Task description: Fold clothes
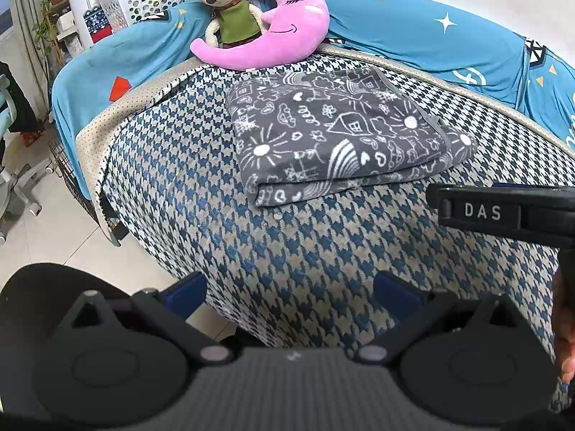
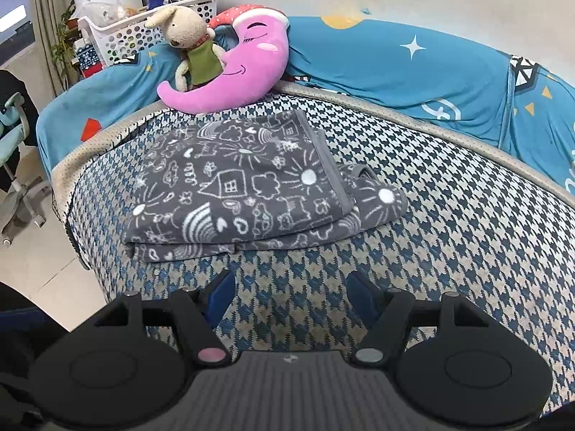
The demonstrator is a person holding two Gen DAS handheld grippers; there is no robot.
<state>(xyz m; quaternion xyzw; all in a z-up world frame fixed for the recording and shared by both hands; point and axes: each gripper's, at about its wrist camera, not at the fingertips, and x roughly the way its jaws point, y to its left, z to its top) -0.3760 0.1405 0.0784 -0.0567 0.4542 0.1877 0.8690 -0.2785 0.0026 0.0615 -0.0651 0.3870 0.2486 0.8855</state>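
The left gripper [image 1: 289, 292] hangs with its blue-padded jaws spread wide and empty above the near edge of the blue-and-beige houndstooth bed cover [image 1: 287, 251]. The right gripper [image 2: 290, 289] is likewise spread and holds nothing, just short of the cloth.

Beyond both lies the grey fleece blanket with white doodle drawings [image 2: 248, 186], folded into a thick rectangle in the middle of the cover. Its layers are stacked, but a lower layer juts out on the right side, so the fold looks essentially done, with at most a little squaring-up left.

Farther back a pink plush moon pillow [image 1: 273, 32] props a beige stuffed rabbit in a green vest [image 1: 226, 3]. Behind them a white perforated plastic basket [image 2: 143, 32] holds assorted items, too small to identify.
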